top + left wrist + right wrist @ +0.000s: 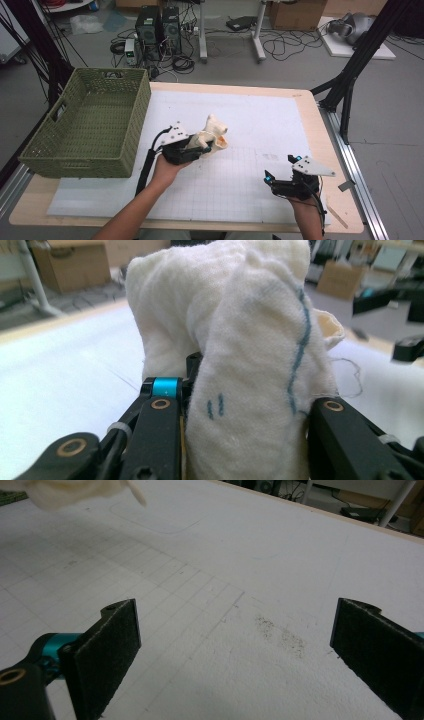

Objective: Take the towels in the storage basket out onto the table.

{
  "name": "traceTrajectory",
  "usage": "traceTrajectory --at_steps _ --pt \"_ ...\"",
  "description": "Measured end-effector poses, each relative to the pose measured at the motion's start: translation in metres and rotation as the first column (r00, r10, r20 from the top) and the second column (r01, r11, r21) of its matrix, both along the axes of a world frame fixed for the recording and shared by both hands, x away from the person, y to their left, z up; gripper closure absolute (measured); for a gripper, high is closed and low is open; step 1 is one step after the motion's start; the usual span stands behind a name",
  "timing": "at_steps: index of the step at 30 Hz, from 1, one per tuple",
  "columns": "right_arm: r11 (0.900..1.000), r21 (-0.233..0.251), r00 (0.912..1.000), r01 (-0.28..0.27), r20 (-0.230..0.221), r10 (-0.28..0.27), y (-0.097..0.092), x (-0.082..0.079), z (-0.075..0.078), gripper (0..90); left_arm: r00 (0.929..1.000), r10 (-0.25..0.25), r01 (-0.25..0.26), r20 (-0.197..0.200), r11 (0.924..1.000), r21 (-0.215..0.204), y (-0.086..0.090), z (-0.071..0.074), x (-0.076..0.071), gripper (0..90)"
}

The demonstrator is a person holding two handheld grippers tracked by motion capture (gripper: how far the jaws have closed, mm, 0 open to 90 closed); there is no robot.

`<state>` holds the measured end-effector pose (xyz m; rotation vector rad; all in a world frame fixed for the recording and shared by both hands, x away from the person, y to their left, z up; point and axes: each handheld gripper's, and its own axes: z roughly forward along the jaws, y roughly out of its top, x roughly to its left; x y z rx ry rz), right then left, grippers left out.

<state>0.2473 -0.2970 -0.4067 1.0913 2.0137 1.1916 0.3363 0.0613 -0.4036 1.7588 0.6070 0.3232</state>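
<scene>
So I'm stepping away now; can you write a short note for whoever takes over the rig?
Left gripper: jaws shut on the white cloth, bunched and lifted over the white mat.
Right gripper: jaws wide open with nothing between them, low over the mat's near right part.
Green basket: at the table's left, nothing seen inside.
Done: cloth picked up.
Left: probably move it to the basket and release.
</scene>
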Motion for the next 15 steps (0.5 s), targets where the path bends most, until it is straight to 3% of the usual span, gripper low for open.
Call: traceTrajectory --at_steps 4,7,12,13,15 --pt "1.0000 -0.003 1.0000 0.003 0.002 -0.003 -0.001 0.001 -0.001 5.1 0.9993 -0.015 0.017 -0.034 0.9980 0.061 -0.021 -0.017 0.005 64.3" --pt "1.0000 0.002 1.0000 0.008 -0.005 -0.008 -0.002 0.001 -0.001 5.1 0.9972 0.009 -0.001 -0.074 0.9937 0.112 -0.035 -0.033 0.011 61.6" --pt "1.0000 -0.006 1.0000 0.004 -0.007 -0.004 -0.002 0.001 -0.002 5.1 0.9913 0.025 -0.007 -0.129 0.9900 0.141 -0.043 -0.042 0.012 39.6" --pt "1.0000 -0.006 1.0000 0.004 -0.007 -0.004 -0.002 0.001 -0.002 5.1 0.9913 0.025 -0.007 -0.129 0.9900 0.141 -0.043 -0.042 0.012 33.9" --pt "1.0000 -0.009 1.0000 0.005 -0.009 -0.005 -0.002 0.001 -0.003 5.1 0.9922 0.022 0.000 -0.123 0.9835 0.181 -0.037 -0.035 0.008 25.2"
